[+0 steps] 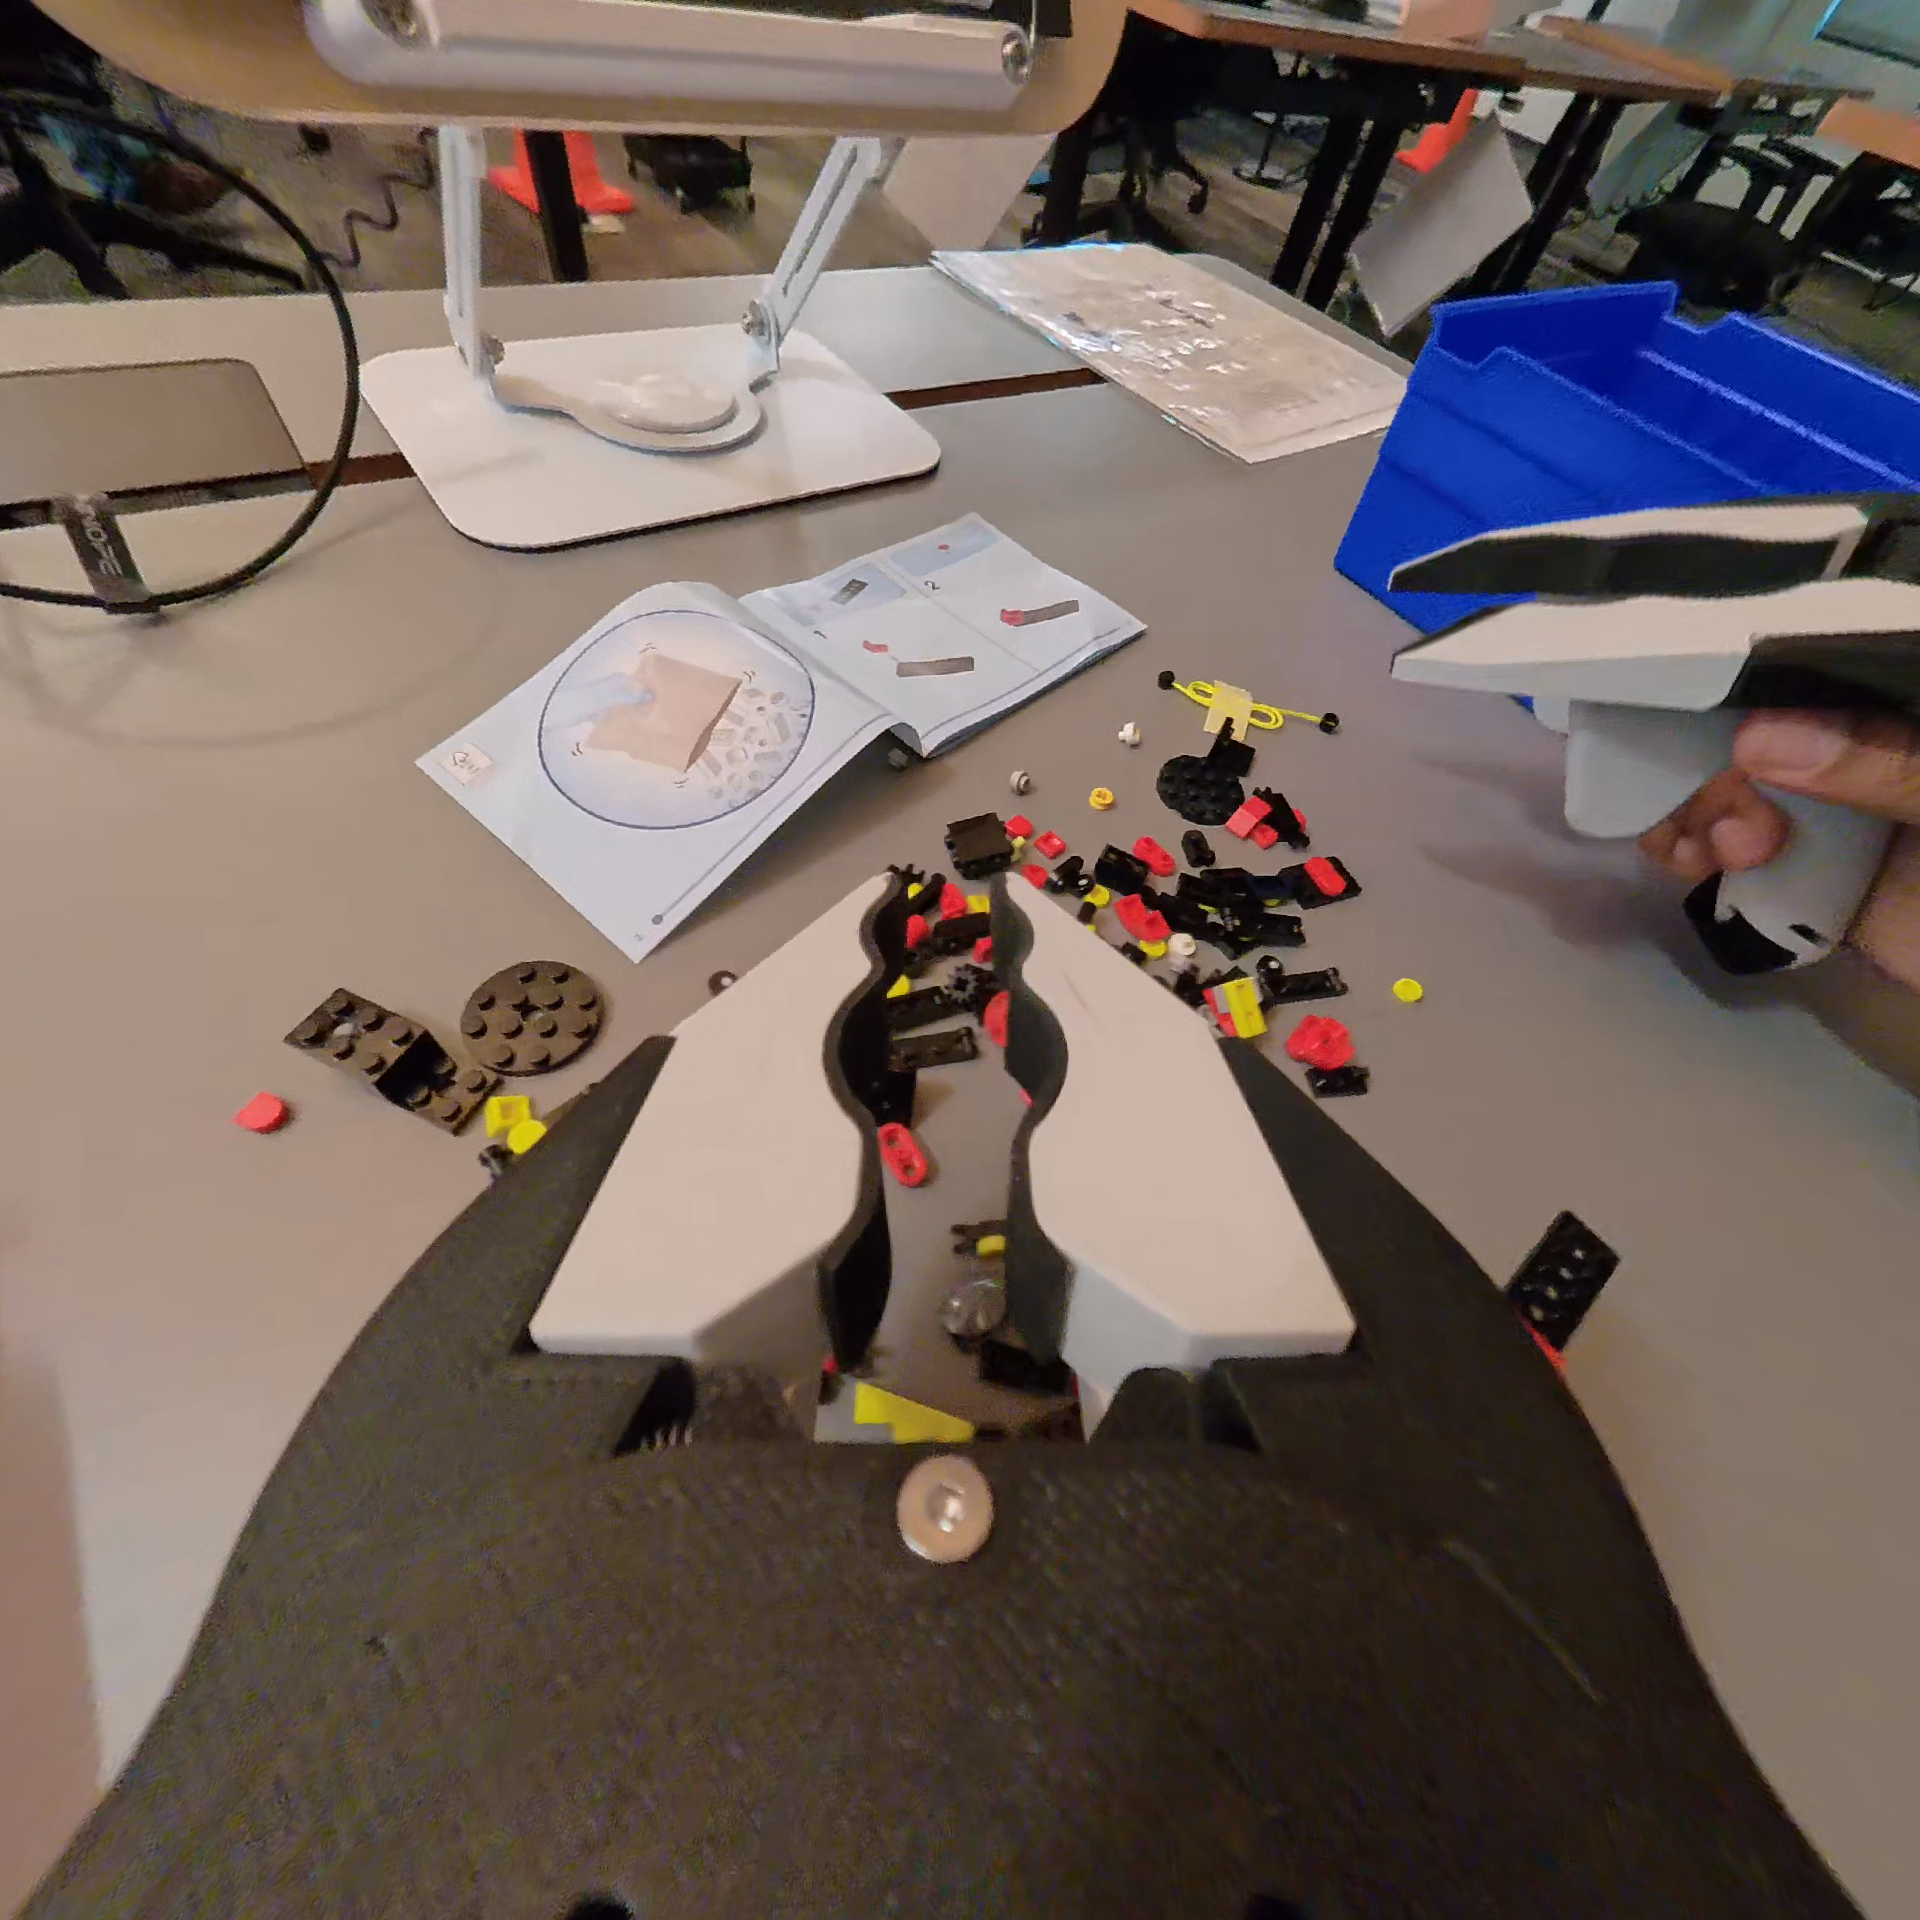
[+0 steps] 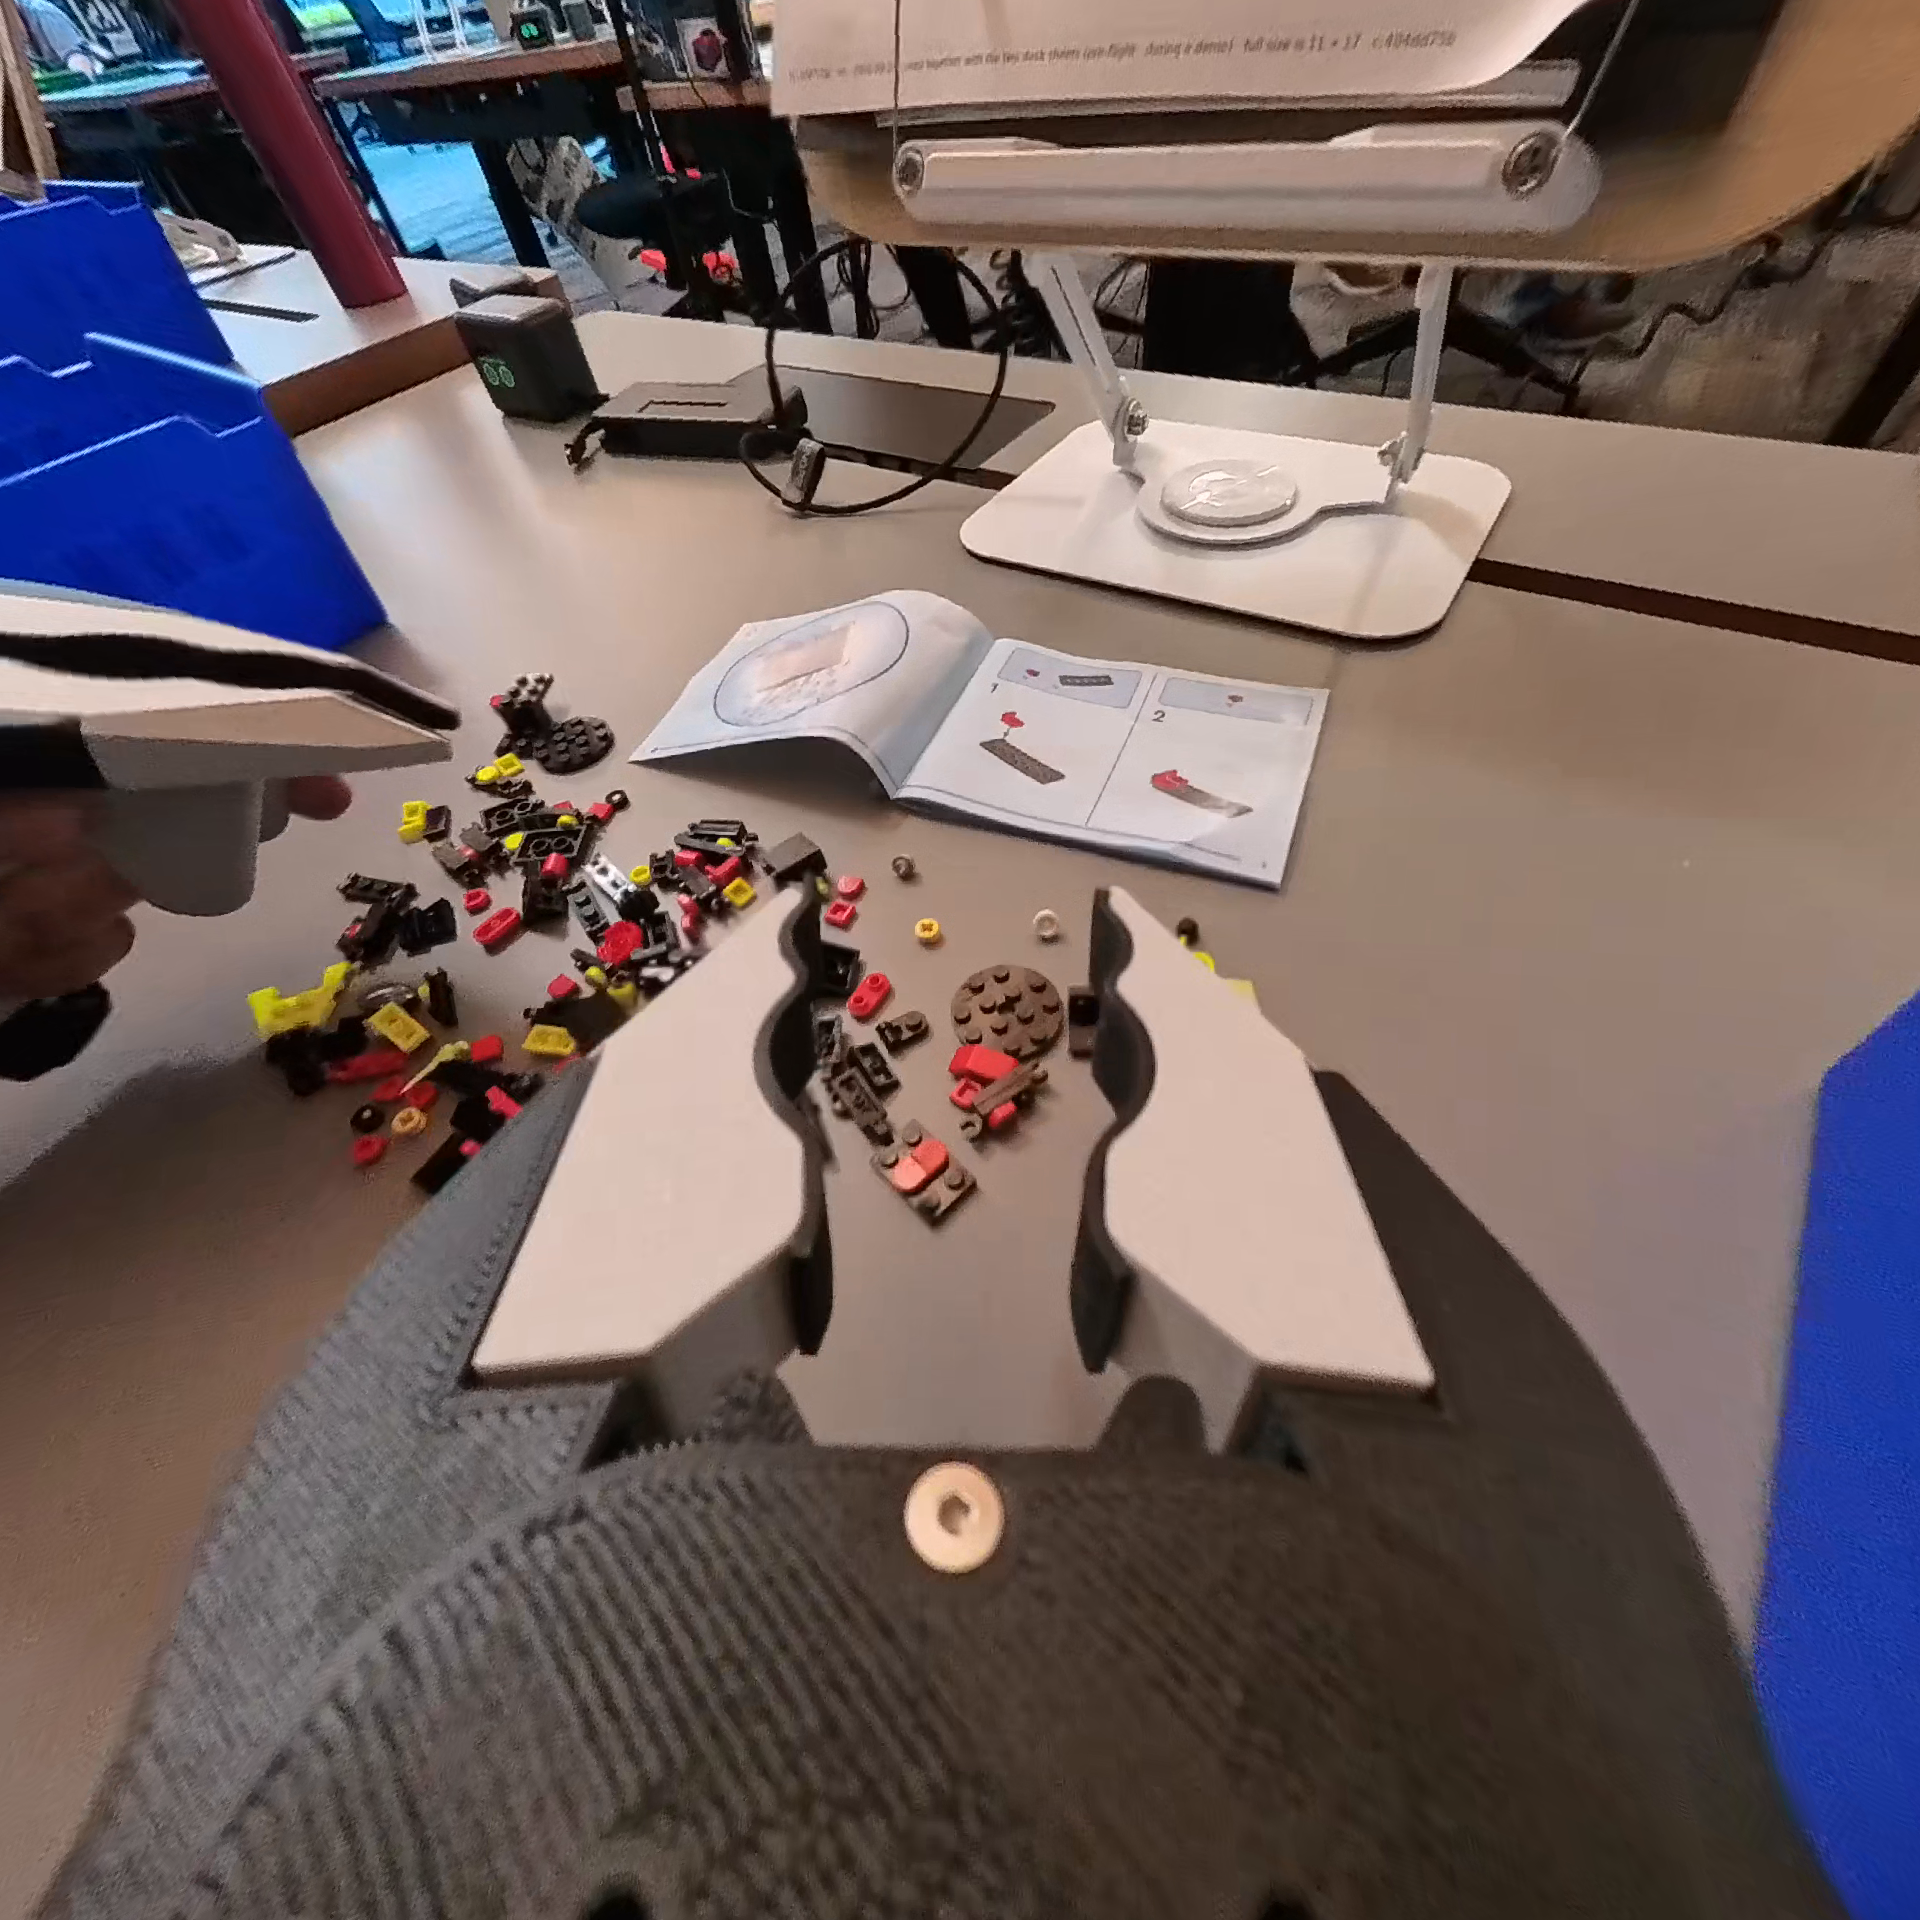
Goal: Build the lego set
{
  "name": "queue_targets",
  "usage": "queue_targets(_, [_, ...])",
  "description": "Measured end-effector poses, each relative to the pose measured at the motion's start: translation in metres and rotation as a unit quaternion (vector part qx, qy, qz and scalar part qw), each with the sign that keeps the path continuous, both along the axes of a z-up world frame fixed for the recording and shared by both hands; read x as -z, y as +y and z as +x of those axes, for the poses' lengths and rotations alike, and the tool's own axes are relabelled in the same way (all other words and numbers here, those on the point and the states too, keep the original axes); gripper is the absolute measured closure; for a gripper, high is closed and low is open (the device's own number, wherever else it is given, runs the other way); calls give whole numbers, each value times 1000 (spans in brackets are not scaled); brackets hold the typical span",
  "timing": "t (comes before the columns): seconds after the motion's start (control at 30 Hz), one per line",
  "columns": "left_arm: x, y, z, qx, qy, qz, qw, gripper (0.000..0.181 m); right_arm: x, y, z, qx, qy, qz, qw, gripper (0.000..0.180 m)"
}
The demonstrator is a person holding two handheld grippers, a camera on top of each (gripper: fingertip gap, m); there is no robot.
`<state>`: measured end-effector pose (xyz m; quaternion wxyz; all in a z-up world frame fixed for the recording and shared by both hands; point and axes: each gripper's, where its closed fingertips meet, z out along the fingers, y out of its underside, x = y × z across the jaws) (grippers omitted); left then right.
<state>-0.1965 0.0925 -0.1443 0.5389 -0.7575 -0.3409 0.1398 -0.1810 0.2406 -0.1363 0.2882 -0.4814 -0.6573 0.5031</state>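
Note:
Loose black, red and yellow lego pieces [image 1: 1195,904] lie scattered on the grey table [image 1: 312,831]; they also show in the right wrist view [image 2: 582,914]. My left gripper [image 1: 951,883] hovers over the pile's left part, its jaws a narrow gap apart and empty, with a small red piece [image 1: 902,1153] on the table below the gap. It shows from the side in the right wrist view [image 2: 453,729]. My right gripper [image 2: 951,896] is wide open and empty above a black plate with a red piece [image 2: 925,1169] and a round black plate [image 2: 1008,1006]. It shows at the right in the left wrist view [image 1: 1394,623].
An open instruction booklet [image 1: 779,717] [image 2: 997,727] lies behind the pile. A white stand [image 1: 644,436] [image 2: 1236,540] stands farther back, a blue bin [image 1: 1610,416] [image 2: 135,468] to the side, a plastic bag [image 1: 1174,343] beside it. A black brick assembly [image 1: 390,1055] and a round plate [image 1: 532,1016] lie apart from the pile. My left gripper is the nearer one to the round plate [image 1: 532,1016]: about 11 cm, against 25 cm. Look for it in the right wrist view [image 2: 569,744] too.

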Motion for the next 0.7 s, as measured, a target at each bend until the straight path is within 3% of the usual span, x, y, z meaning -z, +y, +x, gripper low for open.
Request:
queue_targets(0.13, [-9,19,14,22,-33,26,999,149,-3,-3,16,-3,0,-5,1000,130])
queue_targets(0.27, [-2,36,12,2,-33,-16,999,128,-2,-3,30,-4,-1,6,1000,131])
queue_targets(0.4, [-6,74,-21,-45,-37,-38,998,128,7,6,41,0,-6,53,999,133])
queue_targets(0.53, [16,143,-64,-24,-97,-82,992,124,8,11,42,-5,-6,74,997,134])
queue_targets(0.7, [67,165,-101,-23,-117,-217,969,103,11,10,43,-16,-21,57,998,134])
